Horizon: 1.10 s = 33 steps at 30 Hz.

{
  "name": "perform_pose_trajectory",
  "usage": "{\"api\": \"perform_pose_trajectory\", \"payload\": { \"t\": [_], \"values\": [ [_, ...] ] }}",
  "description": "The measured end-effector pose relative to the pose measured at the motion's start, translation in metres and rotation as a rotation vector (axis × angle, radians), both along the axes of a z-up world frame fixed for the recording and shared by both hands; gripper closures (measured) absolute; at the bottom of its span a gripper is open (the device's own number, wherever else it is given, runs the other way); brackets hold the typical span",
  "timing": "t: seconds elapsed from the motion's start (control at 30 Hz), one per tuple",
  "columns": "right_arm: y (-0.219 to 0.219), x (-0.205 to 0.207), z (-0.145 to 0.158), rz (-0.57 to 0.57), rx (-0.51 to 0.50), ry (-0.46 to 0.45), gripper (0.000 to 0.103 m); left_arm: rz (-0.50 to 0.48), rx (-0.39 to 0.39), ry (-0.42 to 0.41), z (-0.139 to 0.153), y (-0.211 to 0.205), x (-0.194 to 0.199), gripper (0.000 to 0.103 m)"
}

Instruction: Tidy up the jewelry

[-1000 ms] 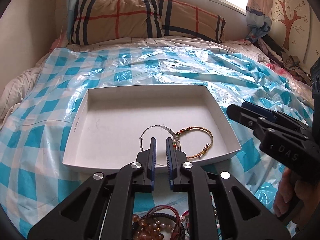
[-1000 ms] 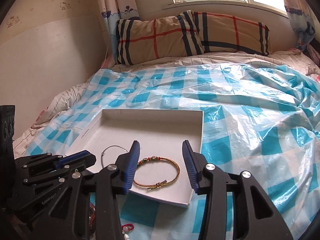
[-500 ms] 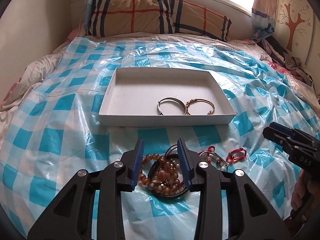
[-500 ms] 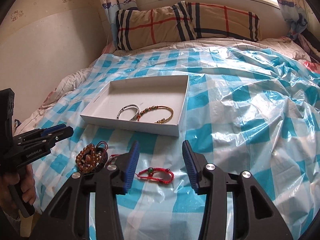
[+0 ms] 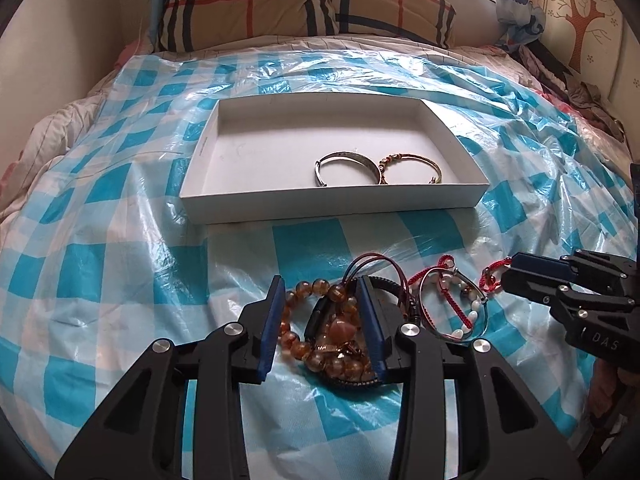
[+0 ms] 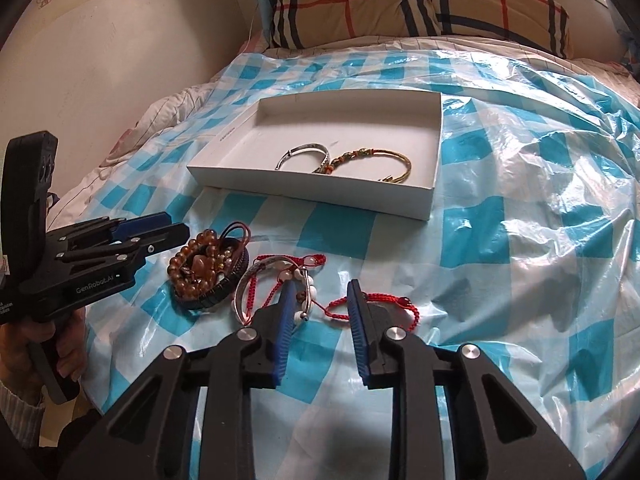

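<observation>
Bed — grippers marked "GenRobot.AI", "DAS".

left gripper [image 5: 322,292] angled steeply down, jaws parted, blue pads [image 5: 272,320] not pressing. right gripper [image 6: 318,294] pitched down alongside, jaws closing, pads [image 6: 286,320] apart. person's left hand [image 6: 60,344] wrapped around handle, striped sleeve [image 6: 20,404] at wrist.
</observation>
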State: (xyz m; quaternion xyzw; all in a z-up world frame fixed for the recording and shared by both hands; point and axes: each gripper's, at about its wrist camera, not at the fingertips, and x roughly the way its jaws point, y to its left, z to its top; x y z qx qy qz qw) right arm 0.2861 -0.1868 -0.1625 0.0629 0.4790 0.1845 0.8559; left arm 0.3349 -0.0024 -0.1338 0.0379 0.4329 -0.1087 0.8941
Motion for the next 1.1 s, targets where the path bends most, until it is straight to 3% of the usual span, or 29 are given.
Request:
{"api": "perform_pose_trajectory", "payload": {
  "t": [0.3,0.4,0.47,0.57,0.6,0.9,1.1],
  "values": [
    [0.015,0.021,-0.020,0.083,-0.019,0.057,0.081,-0.163,0.017,0.007,-0.013,-0.029,0.032,0.060],
    [0.018,0.027,-0.029,0.096,-0.008,0.089,0.087,-0.177,0.006,0.039,-0.020,-0.033,0.037,0.061],
    [0.018,0.026,-0.029,0.094,-0.009,0.085,0.089,-0.183,-0.005,0.056,-0.023,-0.034,0.036,0.084],
    [0.016,0.022,-0.024,0.081,-0.014,0.063,0.094,-0.173,-0.017,0.054,-0.022,-0.032,0.031,0.099],
    [0.015,0.020,-0.021,0.073,-0.015,0.056,0.100,-0.166,-0.023,0.049,-0.020,-0.031,0.028,0.100],
    [0.006,0.000,0.002,0.030,-0.012,-0.012,0.099,-0.124,-0.110,-0.003,0.014,-0.012,0.002,0.102],
    [0.007,-0.011,0.020,0.031,-0.071,-0.072,0.099,-0.095,-0.180,-0.041,0.039,0.004,-0.013,0.102]
  ]
}}
